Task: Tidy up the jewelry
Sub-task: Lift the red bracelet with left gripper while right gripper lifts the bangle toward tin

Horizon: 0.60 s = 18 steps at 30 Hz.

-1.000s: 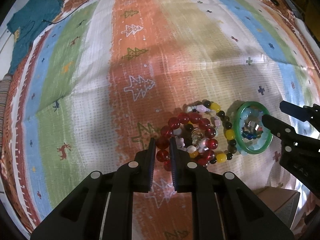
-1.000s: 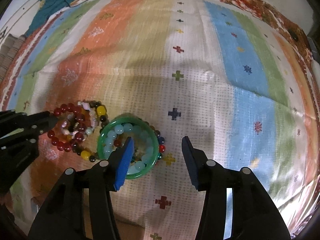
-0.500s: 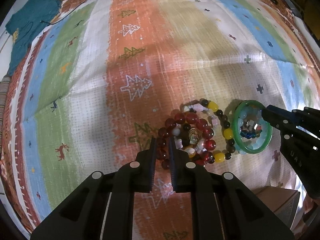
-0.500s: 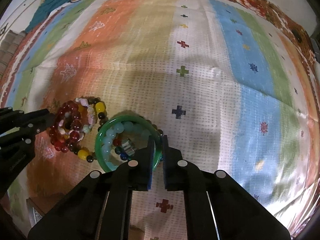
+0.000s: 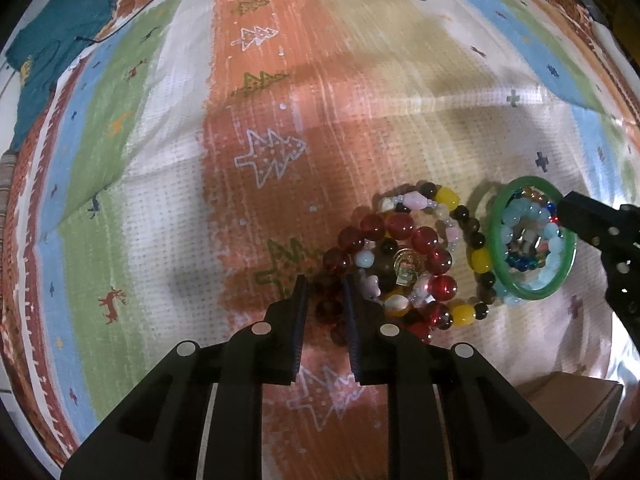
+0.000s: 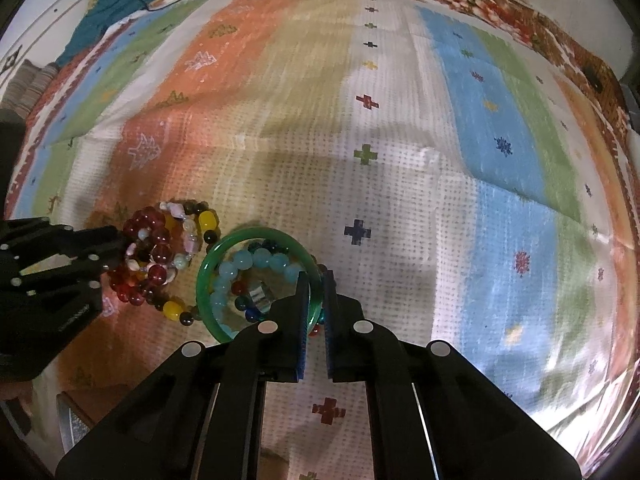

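Grasp step: left gripper (image 5: 323,292), jaws opening around the red glass-bead bracelet (image 5: 394,256), and right gripper (image 6: 316,288), clamped on the green jade-like bangle (image 6: 256,236) at its four o'clock rim, on the striped blanket (image 6: 400,140); next, probably lifting them apart.

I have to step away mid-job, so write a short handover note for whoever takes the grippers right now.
Left gripper: jaws opening slightly, the dark red bead bracelet between them at its near edge.
Right gripper: shut on the rim of the green bangle.
Things: both piles lie side by side on the striped blanket. The red bracelet is tangled with a yellow-and-dark bead strand and pink beads. A pale blue bead bracelet and small coloured beads sit inside the bangle.
Done: both grippers are on their pieces; nothing is separated yet.
Left: lift the bangle clear, untangle the strands, lay each apart.
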### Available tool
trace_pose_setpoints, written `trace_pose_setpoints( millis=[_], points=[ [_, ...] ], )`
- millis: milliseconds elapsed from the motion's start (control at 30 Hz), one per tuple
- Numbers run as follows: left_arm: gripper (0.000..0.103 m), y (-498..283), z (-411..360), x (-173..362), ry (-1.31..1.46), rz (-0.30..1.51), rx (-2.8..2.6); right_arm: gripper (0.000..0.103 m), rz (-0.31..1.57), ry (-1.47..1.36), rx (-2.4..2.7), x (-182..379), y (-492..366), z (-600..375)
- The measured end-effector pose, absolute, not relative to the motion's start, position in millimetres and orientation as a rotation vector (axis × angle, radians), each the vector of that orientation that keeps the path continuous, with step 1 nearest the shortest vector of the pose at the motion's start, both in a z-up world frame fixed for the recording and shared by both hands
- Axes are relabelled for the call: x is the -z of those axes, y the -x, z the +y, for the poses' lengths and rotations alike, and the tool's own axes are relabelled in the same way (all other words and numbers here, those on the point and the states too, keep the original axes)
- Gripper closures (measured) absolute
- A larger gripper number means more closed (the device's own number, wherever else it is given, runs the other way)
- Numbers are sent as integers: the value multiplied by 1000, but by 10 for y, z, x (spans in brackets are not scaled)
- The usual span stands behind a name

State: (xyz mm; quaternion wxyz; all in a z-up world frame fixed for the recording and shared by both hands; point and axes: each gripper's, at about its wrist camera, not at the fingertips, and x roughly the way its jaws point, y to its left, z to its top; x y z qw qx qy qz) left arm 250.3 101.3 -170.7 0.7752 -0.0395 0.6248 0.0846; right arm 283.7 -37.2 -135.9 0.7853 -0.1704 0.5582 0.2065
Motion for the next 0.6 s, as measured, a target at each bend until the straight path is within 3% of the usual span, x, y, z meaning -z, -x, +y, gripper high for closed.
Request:
trace_pose_setpoints(
  millis=[233, 600],
  points=[
    [90, -2459, 1083, 1620, 117, 1330, -182, 96, 1180, 376, -456, 1299, -2791, -374],
    [90, -2227, 749, 942, 160, 1176, -87, 95, 1112, 320, -466, 985, -2608, -570]
  ],
)
